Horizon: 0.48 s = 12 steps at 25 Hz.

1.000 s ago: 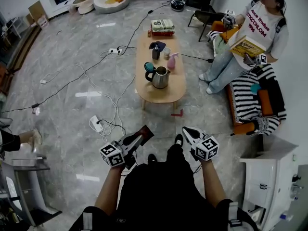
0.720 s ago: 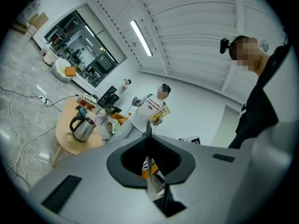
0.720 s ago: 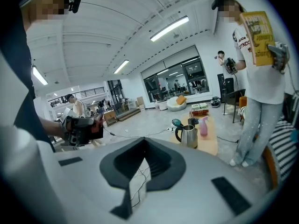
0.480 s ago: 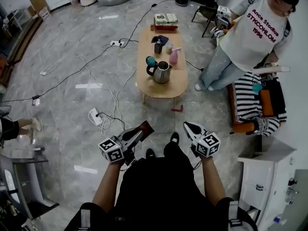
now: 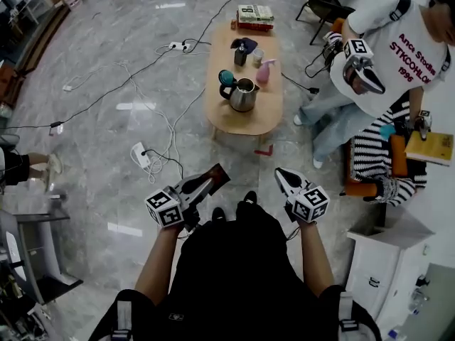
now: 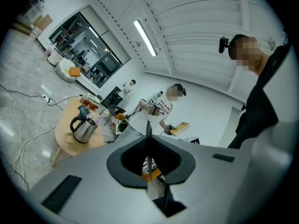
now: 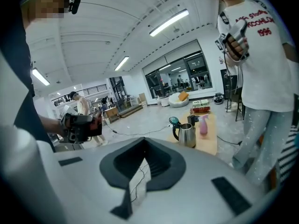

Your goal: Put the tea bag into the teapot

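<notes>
In the head view my left gripper [image 5: 206, 185] is held in front of my body, shut on a flat dark-brown tea bag sachet [image 5: 215, 177] that sticks out past its tips. The left gripper view shows that sachet edge-on [image 6: 148, 128] between the closed jaws. My right gripper [image 5: 280, 174] is beside it, shut and holding nothing. The steel teapot [image 5: 242, 94], its teal lid [image 5: 226, 77] swung open, stands on an oval wooden table [image 5: 245, 124] well ahead across the floor. It also shows as the teapot [image 6: 84, 129] and the teapot [image 7: 187, 134] in the gripper views.
On the table are a pink spray bottle [image 5: 268, 71], a dark cup [image 5: 242, 54] and books [image 5: 256, 16]. A person in a white T-shirt [image 5: 384, 55] stands right of it. Cables and a power strip [image 5: 141, 157] lie left. A striped seat [image 5: 373, 155] and white cabinet [image 5: 387, 261] are right.
The person at the right has risen from the seat and now stands by the table with a gripper raised. My two grippers stay in front of me, the sachet still held.
</notes>
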Motion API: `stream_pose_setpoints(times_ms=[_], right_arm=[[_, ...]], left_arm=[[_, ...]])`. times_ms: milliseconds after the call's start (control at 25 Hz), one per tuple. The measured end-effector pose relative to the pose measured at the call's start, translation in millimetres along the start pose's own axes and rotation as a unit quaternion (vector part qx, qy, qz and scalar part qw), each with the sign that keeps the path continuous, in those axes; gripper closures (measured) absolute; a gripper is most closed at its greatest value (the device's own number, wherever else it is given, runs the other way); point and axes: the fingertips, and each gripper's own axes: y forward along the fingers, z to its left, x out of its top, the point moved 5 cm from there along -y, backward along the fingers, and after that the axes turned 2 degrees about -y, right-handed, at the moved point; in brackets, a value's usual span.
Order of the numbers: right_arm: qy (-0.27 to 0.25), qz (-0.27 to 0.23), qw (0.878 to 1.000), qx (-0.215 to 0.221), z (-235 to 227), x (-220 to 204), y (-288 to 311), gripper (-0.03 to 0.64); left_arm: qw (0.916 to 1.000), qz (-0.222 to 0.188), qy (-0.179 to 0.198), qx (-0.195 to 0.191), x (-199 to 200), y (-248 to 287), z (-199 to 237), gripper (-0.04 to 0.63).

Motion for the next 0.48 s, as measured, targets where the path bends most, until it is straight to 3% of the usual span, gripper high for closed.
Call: stream_pose_setpoints(times_ms=[480], right_arm=[[-0.018,0.017,0.999,0.047,-57,28,24,0.612]], left_arm=[[0.9988,-0.028,0.001,0.041,23,57,9,0.561]])
